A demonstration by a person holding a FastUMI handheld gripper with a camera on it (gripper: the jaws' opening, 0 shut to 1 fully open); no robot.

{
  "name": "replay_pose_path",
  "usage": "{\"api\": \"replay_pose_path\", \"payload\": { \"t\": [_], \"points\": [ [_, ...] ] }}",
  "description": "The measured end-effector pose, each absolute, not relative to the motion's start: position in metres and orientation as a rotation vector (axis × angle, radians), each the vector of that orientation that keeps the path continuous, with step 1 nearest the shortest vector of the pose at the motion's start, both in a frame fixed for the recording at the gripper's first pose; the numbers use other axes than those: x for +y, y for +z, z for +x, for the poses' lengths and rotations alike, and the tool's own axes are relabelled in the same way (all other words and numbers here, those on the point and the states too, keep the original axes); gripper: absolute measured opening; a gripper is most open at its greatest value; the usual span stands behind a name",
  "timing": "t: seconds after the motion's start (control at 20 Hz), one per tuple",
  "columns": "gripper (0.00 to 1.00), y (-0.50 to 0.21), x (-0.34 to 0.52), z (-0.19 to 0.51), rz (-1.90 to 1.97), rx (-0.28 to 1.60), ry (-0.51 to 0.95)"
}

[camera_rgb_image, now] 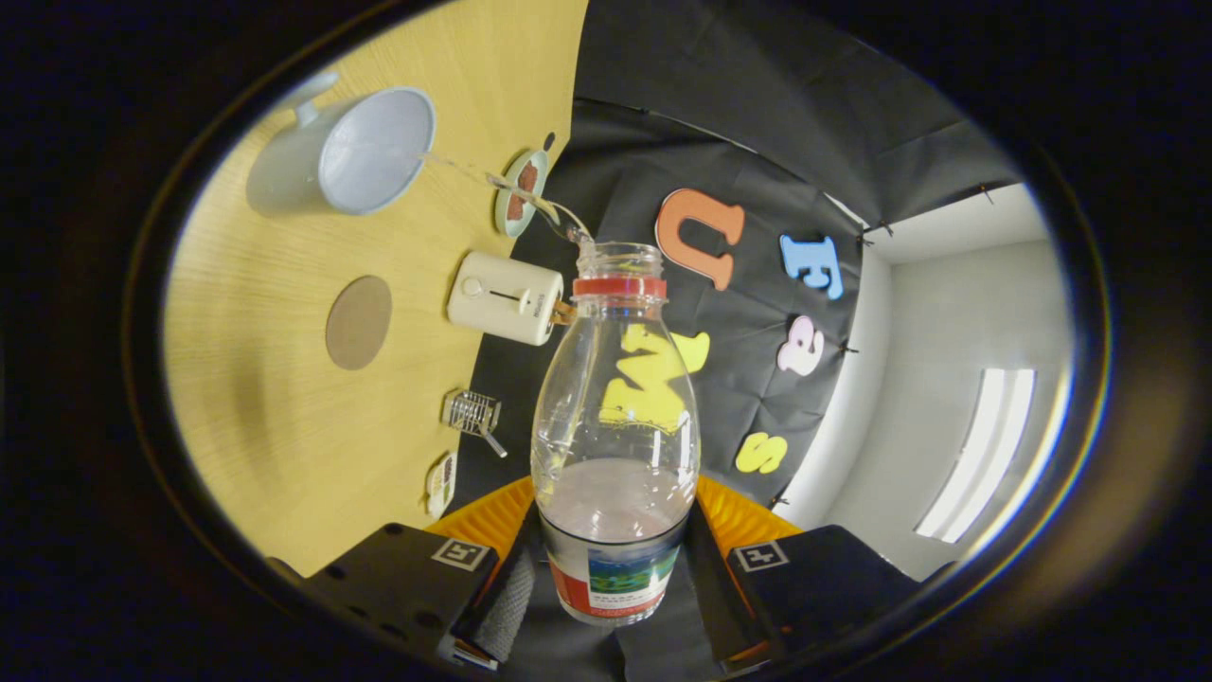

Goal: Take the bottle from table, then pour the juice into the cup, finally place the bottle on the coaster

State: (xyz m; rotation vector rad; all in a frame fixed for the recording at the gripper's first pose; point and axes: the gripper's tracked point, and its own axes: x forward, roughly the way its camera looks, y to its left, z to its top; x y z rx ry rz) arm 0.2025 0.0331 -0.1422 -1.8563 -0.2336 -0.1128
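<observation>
A clear plastic bottle (614, 445) with a red neck ring and no cap is clamped between my fingers, my gripper (611, 568) shut on its labelled lower part. The bottle is tipped on its side relative to the table, and a thin stream of clear liquid (492, 180) runs from its mouth into the white cup (365, 152) beyond. Some liquid still lies in the bottle near my fingers. A round brown coaster (359, 322) lies flat on the wooden table (265, 417), beside the cup and nearer to my fingers than it.
A small cream-coloured toaster (504, 297) stands at the table's edge by the bottle neck. A small dish (521, 192) with something reddish, a little wire rack (472, 414) and a small packet (440, 483) also line that edge.
</observation>
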Motion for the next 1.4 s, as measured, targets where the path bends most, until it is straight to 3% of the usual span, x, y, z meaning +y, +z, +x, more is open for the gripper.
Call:
{"api": "replay_pose_path", "payload": {
  "t": [1.4],
  "points": [
    [0.79,-0.117,0.053,0.198,-2.009,-0.329,-0.157]
  ]
}}
